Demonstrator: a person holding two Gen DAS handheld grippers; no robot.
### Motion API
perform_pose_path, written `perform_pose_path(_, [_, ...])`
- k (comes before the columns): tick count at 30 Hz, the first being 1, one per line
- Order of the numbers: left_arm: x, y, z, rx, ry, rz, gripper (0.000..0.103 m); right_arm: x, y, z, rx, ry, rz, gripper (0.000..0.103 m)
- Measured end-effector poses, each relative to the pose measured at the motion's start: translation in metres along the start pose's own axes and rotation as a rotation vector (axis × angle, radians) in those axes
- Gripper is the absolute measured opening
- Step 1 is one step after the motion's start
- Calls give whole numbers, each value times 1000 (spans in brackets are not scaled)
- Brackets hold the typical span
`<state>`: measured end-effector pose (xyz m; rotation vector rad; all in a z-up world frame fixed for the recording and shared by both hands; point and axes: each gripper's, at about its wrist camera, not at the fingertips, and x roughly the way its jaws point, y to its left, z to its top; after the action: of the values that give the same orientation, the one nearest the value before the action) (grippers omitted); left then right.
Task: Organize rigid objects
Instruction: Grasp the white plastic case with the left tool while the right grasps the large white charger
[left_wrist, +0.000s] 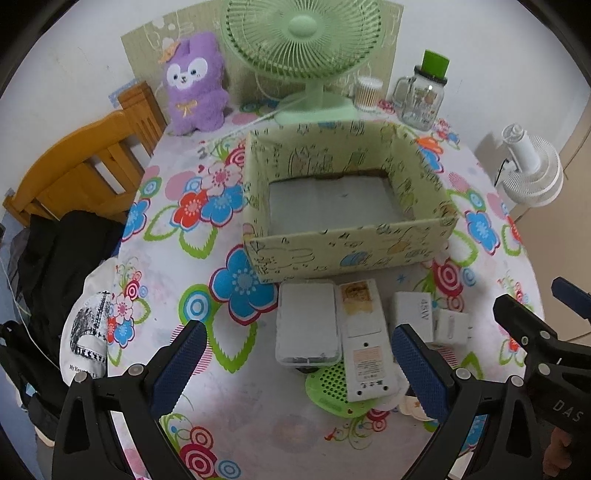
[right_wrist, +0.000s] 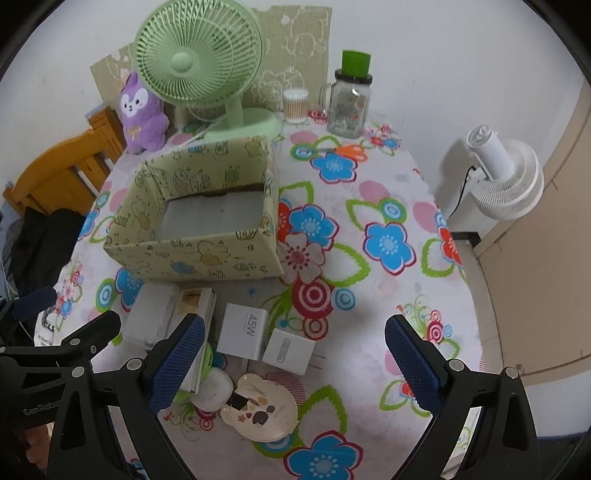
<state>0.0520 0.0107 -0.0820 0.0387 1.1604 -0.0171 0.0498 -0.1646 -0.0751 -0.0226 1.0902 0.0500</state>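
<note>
**Item count at patterned box**

Left wrist: left gripper (left_wrist: 299, 363) spread wide, holding nothing. One box (left_wrist: 347, 254); just before it, one clear case (left_wrist: 308, 325), one remote (left_wrist: 364, 339), two chargers (left_wrist: 413, 310).

Right wrist: right gripper (right_wrist: 295, 363) spread wide, empty. One bear-shaped palette (right_wrist: 262, 406) lies nearest.

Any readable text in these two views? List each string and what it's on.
"45W": on the white square charger box, near the front of the green patterned cardboard box.
"DAS": on the black body of the right gripper, cut off at the frame edge.
"My Hea...": partial, on the white printed fabric bag at the table edge.
Too small or blurred to read: print on the long white device, the glass jar, and the embossed lettering on the left gripper's body.
</note>
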Motion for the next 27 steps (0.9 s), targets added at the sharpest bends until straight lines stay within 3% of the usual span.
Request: perform_pose_path(27, [91, 17, -1, 14, 162, -2, 96, 83, 24, -4, 10, 150, -10, 99])
